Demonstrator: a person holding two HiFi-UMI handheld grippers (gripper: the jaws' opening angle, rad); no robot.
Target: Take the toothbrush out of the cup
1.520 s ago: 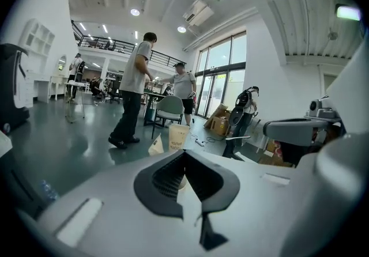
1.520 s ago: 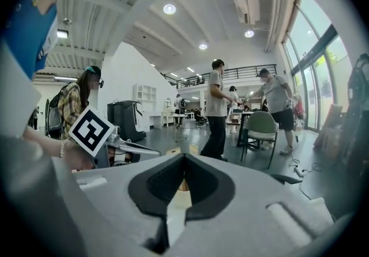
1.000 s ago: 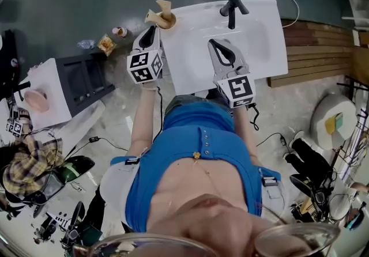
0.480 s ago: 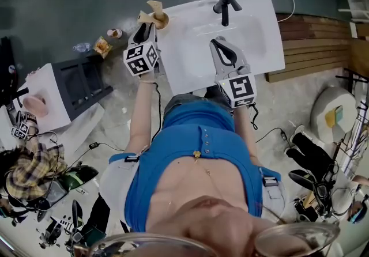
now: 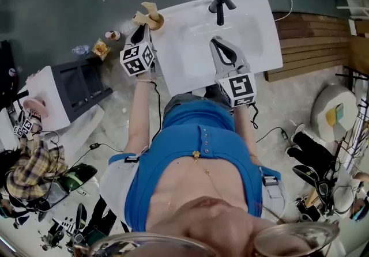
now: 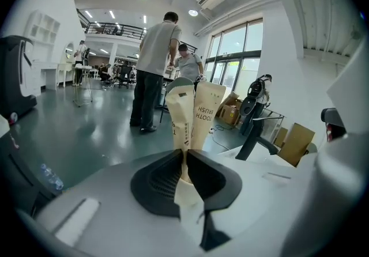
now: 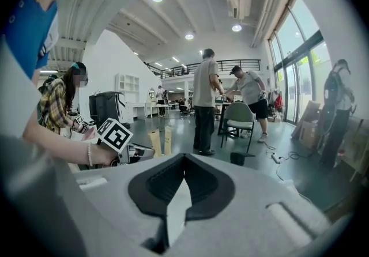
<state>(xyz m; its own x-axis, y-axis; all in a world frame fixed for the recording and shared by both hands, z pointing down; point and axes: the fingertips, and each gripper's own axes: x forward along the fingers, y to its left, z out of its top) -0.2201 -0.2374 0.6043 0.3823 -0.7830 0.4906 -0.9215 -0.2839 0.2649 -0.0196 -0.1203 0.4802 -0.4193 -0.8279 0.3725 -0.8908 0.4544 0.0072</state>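
at the cup (image 5: 154, 21) on the table (image 5: 253, 25), the toothbrush (image 6: 180, 120) stands upright in a paper sleeve beside a second sleeve (image 6: 206, 112); the left gripper (image 6: 184, 157) has just been closing and pinches the toothbrush low down. well right of the cup, the right gripper (image 7: 184, 159) is clenched on nothing. the sleeve looks light, thin and crushable, so a gentle low pinch suits a straight lift

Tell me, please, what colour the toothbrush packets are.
The toothbrush packets are tan, clearest in the left gripper view.
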